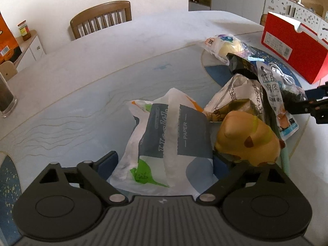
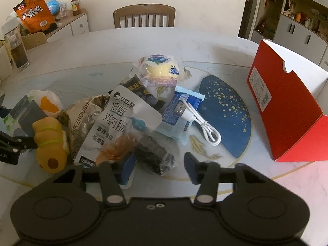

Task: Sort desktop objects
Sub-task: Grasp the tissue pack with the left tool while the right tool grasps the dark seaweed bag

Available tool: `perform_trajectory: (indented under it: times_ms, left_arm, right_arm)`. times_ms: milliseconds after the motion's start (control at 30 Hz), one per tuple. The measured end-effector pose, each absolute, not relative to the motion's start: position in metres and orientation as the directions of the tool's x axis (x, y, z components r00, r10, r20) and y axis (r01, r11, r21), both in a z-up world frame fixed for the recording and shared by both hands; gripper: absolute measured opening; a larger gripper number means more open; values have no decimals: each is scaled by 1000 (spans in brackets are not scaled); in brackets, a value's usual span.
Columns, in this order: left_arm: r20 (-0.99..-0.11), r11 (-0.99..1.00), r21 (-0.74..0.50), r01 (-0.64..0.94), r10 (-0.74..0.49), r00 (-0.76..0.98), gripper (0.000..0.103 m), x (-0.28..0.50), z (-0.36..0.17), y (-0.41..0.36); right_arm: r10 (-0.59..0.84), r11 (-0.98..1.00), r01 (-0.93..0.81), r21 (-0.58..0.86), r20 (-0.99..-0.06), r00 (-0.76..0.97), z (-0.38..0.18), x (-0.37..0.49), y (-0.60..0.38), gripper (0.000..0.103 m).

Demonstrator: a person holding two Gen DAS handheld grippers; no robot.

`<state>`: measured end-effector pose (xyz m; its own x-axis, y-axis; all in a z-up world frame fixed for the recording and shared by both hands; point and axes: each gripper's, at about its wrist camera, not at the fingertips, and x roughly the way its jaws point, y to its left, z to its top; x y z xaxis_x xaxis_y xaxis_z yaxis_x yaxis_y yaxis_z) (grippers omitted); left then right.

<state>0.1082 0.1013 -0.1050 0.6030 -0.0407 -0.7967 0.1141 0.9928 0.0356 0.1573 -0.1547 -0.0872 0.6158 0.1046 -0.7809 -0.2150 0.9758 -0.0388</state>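
A pile of small things lies on the table. My left gripper (image 1: 166,164) has its jaws wide around a tissue pack (image 1: 170,141), one finger at each side of it. A yellow squishy toy (image 1: 248,137) lies right beside it. My right gripper (image 2: 160,168) is open, low over a dark wrapped snack (image 2: 153,155) at the pile's near edge. Behind are a chicken sausage pouch (image 2: 114,123), a white USB cable (image 2: 201,121) on a blue packet (image 2: 180,110), and a bagged yellow bun (image 2: 160,71).
A red box (image 2: 287,110) stands at the right on the table (image 2: 205,45). A wooden chair (image 2: 143,16) is at the far side. A glass jar (image 2: 16,51) stands at the far left. A cabinet (image 2: 61,26) holds snack bags.
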Motion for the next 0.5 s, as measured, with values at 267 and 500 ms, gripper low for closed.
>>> perform_trajectory:
  times_ms: [267, 500]
  left_arm:
    - [-786, 996, 38, 86, -23, 618, 72, 106, -100, 102]
    - [-771, 997, 19, 76, -34, 636, 57, 99, -93, 106]
  right_arm:
    - [84, 981, -190, -44, -784, 615, -86, 155, -155, 33]
    - [56, 986, -157, -55, -779, 625, -79, 151, -160, 29]
